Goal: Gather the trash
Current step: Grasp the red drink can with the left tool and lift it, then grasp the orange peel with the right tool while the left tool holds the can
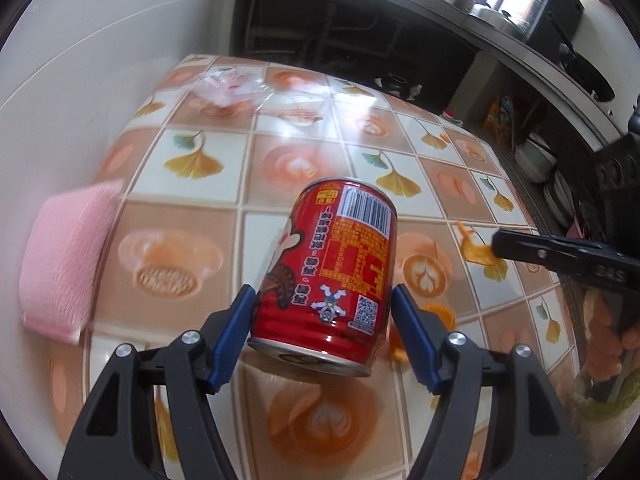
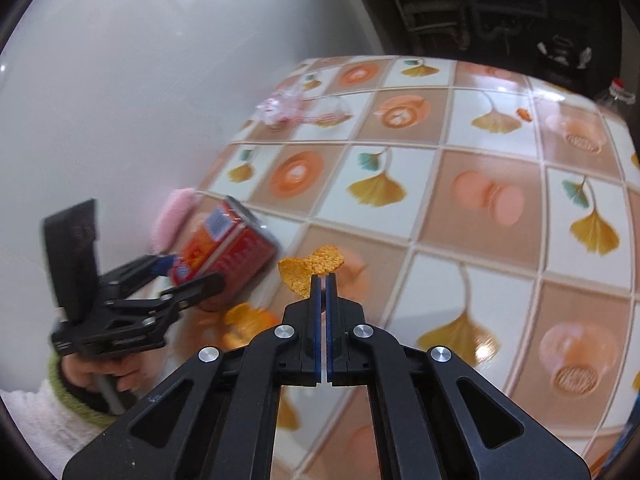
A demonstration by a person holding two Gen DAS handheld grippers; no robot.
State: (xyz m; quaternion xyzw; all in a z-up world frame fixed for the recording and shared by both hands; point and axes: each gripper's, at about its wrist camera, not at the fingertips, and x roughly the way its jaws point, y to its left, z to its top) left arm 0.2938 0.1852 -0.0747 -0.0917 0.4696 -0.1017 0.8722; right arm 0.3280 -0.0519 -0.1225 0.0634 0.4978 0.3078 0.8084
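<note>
Can: a red printed metal drink can (image 1: 334, 276), cylindrical with ribbed ends, a barcode and a yellow label panel; it hangs tilted between the blue pads of the left gripper (image 1: 324, 336), bottom rim toward the camera, above the tabletop.
Left gripper: black plastic arms, blue rubbery pads; the left pad presses the can's side, the right pad looks just off it, so the jaws stand at can width, holding it.
Peel: a thin, curled piece of orange fruit peel (image 2: 311, 270), pitted in texture, pinched by its lower edge at the tip of the right gripper (image 2: 322, 280).
Right gripper: same black frame, blue pads drawn narrow on the peel, only a sliver between them.
More peel: orange scraps (image 2: 244, 322) lying on the table just below the can.
Wrapper: crinkled clear plastic with pink print (image 1: 228, 90), at the far edge near the wall.
Cloth: a soft pink ribbed pad (image 1: 66, 258), lying left of the can.
Table: glossy covering (image 2: 480, 240) patterned in squares with ginkgo leaves and coffee cups.
</note>
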